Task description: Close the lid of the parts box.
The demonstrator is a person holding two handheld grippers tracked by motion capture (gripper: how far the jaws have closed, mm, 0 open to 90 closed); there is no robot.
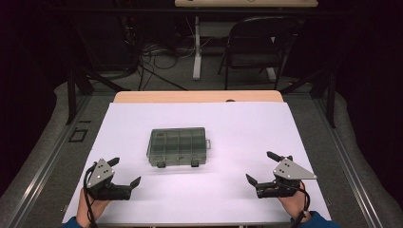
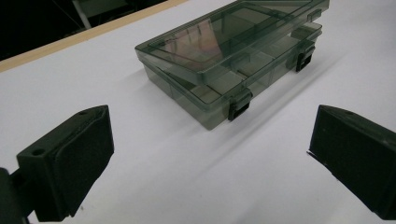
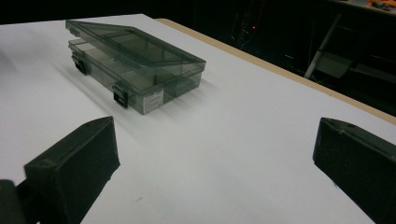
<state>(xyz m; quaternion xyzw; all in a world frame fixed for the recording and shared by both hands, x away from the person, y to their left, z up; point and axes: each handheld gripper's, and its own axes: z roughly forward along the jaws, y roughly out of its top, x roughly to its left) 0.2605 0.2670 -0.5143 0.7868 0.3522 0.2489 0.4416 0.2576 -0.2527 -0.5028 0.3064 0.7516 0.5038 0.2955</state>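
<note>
A smoky-grey clear plastic compartment box (image 1: 177,146) lies in the middle of the white table sheet (image 1: 237,128), its lid slightly ajar and two black latches on its near side. My left gripper (image 1: 127,172) rests near the table's front left, jaws wide apart with nothing between them. My right gripper (image 1: 262,167) sits at the front right, open and holding nothing. In the left gripper view the box (image 2: 233,60) lies ahead, beyond the black pads (image 2: 70,163). The right gripper view has the box (image 3: 133,65) ahead to the left, apart from the pads (image 3: 74,170).
The wooden table edge (image 1: 197,96) shows beyond the sheet. A dark folding chair (image 1: 259,45) and a white desk leg (image 1: 196,47) stand behind the table, with cables on the floor. Metal rails run along both sides.
</note>
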